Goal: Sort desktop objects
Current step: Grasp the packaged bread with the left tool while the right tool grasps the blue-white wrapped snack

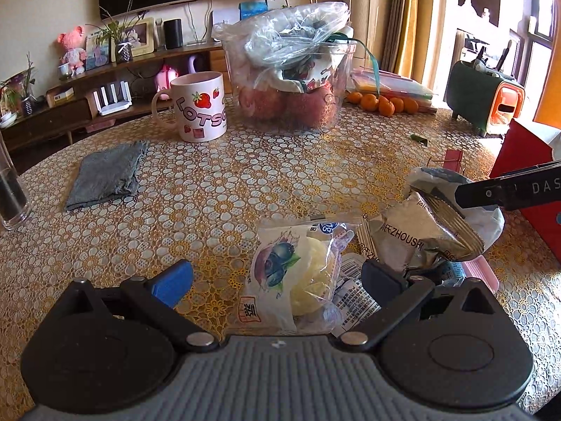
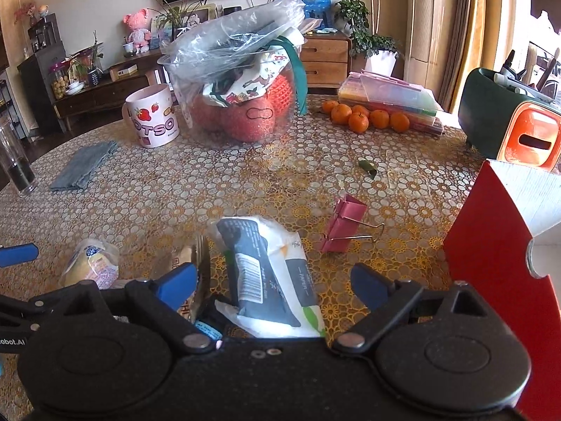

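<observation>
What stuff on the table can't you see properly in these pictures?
- Left wrist view: the pink thing is hidden behind the silver snack packet and the left gripper.
- Right wrist view: the tissue pack has its near end behind the right gripper.
- Both views: the red box is cut off by the edge.

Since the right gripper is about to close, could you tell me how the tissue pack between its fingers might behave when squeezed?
The tissue pack looks soft; its crinkled film wrapper suggests it will compress and may slip. It seems light, so it should lift easily.

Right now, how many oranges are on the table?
5 visible, clustered at the table's far right edge beside the stack of coloured folders. More may hide behind them.
</observation>
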